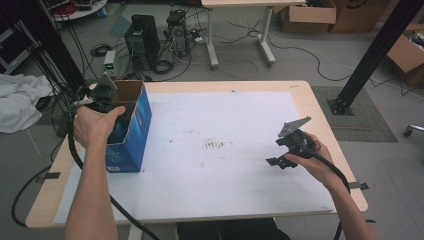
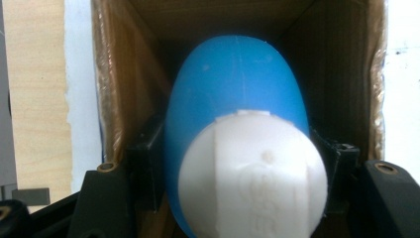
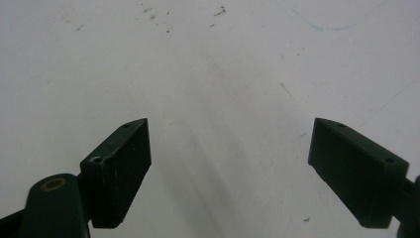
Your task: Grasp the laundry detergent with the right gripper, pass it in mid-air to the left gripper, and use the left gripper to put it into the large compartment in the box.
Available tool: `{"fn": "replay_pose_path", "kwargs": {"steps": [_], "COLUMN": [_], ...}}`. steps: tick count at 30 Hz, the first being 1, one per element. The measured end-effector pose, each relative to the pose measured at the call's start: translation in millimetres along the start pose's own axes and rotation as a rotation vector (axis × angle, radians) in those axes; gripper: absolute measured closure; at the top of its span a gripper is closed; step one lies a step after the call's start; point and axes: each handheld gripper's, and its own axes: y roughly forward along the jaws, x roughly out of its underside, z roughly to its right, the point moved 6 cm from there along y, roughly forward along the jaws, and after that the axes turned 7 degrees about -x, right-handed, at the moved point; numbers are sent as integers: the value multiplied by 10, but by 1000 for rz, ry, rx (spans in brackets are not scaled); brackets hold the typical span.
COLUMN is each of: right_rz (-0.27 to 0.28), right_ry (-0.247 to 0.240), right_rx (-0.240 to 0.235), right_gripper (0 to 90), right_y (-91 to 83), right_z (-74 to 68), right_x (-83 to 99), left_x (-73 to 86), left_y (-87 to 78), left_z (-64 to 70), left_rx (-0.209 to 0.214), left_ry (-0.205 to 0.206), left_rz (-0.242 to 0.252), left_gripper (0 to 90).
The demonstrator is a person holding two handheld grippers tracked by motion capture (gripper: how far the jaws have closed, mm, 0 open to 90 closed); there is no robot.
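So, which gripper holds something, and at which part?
The left gripper clamps the blue plastic bottle by its sides near the white cap; the right gripper is empty.

table standing with pale wood edge showing | white sheet lying over most of tabletop, carrying dark smudges near centre | computer towers sitting on floor beyond table among cables | cardboard boxes resting at far right | white cloth lying at left
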Motion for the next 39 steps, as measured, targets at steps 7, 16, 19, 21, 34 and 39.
{"fn": "replay_pose_path", "kwargs": {"steps": [7, 16, 19, 21, 34, 39], "right_rz": [-3, -4, -3, -3, -6, -6], "right_ry": [2, 2, -1, 2, 7, 6], "right_rx": [0, -2, -3, -2, 0, 0], "right_gripper": [167, 167, 167, 165, 165, 165], "right_y": [5, 20, 24, 23, 25, 26], "right_z": [6, -1, -5, -4, 7, 5], "right_x": [21, 11, 6, 6, 22, 23], "left_x": [-5, -7, -8, -7, -17, -11], "left_y": [2, 2, 3, 3, -3, -2], "left_z": [17, 18, 22, 25, 40, 34], "left_rx": [-9, -10, -11, -10, -10, -8], "left_ry": [2, 4, 1, -3, -11, -7], "left_rz": [-2, -3, 0, -1, -2, -6], "left_gripper": [376, 376, 375, 374, 343, 339]}}
